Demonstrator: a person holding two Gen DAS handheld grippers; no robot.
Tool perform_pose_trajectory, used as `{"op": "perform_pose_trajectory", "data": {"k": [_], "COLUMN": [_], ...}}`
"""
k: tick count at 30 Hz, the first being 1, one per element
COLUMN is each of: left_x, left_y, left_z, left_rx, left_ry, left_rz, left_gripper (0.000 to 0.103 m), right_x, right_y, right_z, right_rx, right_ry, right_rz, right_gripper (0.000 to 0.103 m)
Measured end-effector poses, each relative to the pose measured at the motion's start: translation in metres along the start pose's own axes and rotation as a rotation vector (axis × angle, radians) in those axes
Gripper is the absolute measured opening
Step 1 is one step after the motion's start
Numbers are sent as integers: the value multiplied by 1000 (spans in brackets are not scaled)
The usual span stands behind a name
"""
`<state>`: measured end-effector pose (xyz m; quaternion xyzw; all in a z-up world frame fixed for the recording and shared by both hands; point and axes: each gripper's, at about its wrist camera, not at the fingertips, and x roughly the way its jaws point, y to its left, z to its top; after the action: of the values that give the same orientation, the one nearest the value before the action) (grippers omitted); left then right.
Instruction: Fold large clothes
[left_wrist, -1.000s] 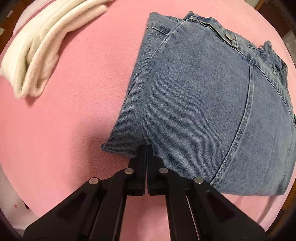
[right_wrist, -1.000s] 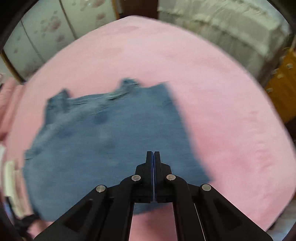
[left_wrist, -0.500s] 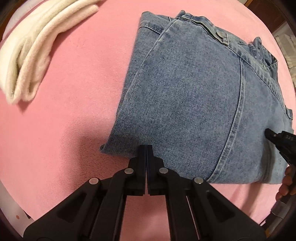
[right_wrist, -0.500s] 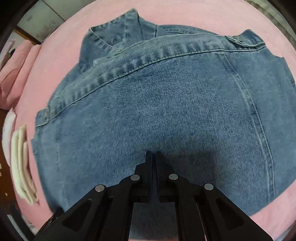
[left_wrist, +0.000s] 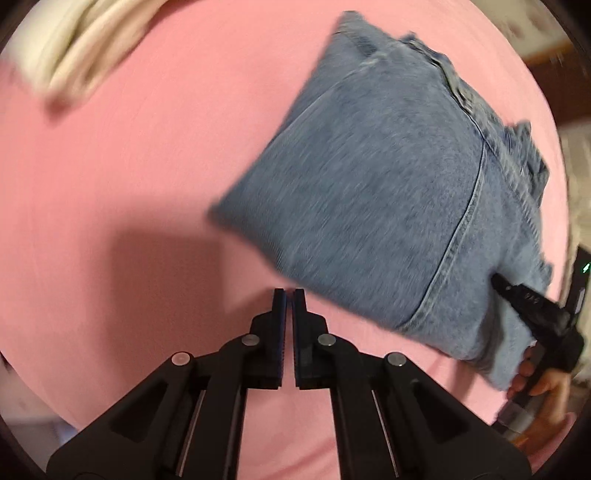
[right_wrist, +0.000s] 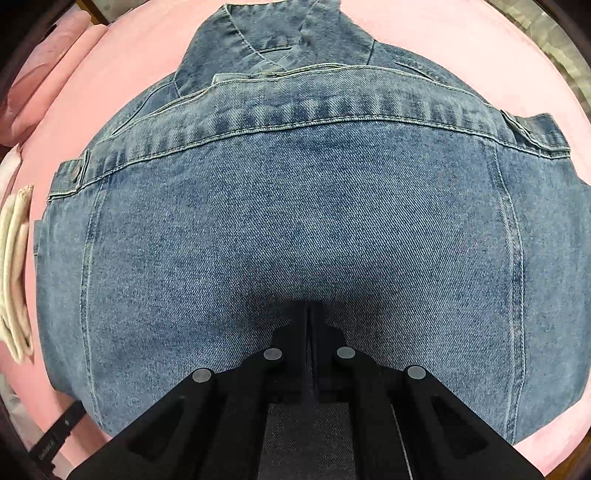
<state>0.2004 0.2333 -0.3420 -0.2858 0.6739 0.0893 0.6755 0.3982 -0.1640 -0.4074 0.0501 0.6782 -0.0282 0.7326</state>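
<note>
**One folded denim jacket, two closed grippers, one cream cloth**

One denim jacket (right_wrist: 295, 221) lies folded into a rough square on the pink bedcover (left_wrist: 129, 184), collar and waistband at its far edge in the right wrist view; two metal buttons show on it there, one at each end of the band. The right gripper (right_wrist: 309, 306) points down onto the middle of the jacket, jaws drawn together with nothing between them, tips at or just above the denim; contact cannot be told. The left gripper (left_wrist: 289, 293) is likewise closed and holds nothing; it hangs over bare pink cover just beside the jacket's near edge, apart from the cloth. One folded cream cloth (left_wrist: 77, 55) lies well apart from the jacket, blurred in the left wrist view. A person's hand (left_wrist: 543, 384) shows on the right gripper's handle.
</note>
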Motion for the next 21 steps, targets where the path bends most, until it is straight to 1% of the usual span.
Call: {"op": "perform_pose_trajectory", "data": {"k": [1,2,3,4,5,6,8,10,14,15,16,17,18,21], "left_x": [0,0,0,0,-1,-2,-2,0,2,7,7,8,14,17], "left_y": [9,17,21,26,31,34,36,35,34,26,27,28,21,12], "left_z": [-7,-15,-19,-23,-28,-30,-28,-23,-14,-4,-1,1,9,18], "left_rx": [-39,-66,-79,-95,-114,-132,-160,-157,-185,-191,-197,-200,-199,-185], "left_ry": [11,15,9,-6,-23,-38,-65,-83,-137,-147,-159,-166,-168,-176], "left_rz": [-49,-101,-133,-169,-219,-257,-309,-325,-341,-343,-345,-342,-337,-329], "left_gripper": [1,7,24,38,65,74,77,79,78,78,78,78,78,78], "right_x": [0,0,-2,-5,-1,-2,2,0,-3,-1,-2,-1,-2,-5], "right_y": [0,-1,-2,-2,-2,0,-2,-1,-1,0,0,2,2,6], "right_z": [2,3,-2,-5,-7,-8,-9,-12,-18,-22,-24,-29,-31,-37], "right_rx": [-11,-19,-24,-35,-45,-65,-62,-70,-59,-58,-62,-62,-61,-63], "right_ry": [1,1,0,-2,-4,-8,-17,-30,-49,-53,-58,-61,-63,-69], "right_rz": [8,16,20,22,21,13,11,2,9,10,8,5,1,-8], "right_gripper": [3,3,3,3,3,3,3,3,3,3,3,3,3,3]}}
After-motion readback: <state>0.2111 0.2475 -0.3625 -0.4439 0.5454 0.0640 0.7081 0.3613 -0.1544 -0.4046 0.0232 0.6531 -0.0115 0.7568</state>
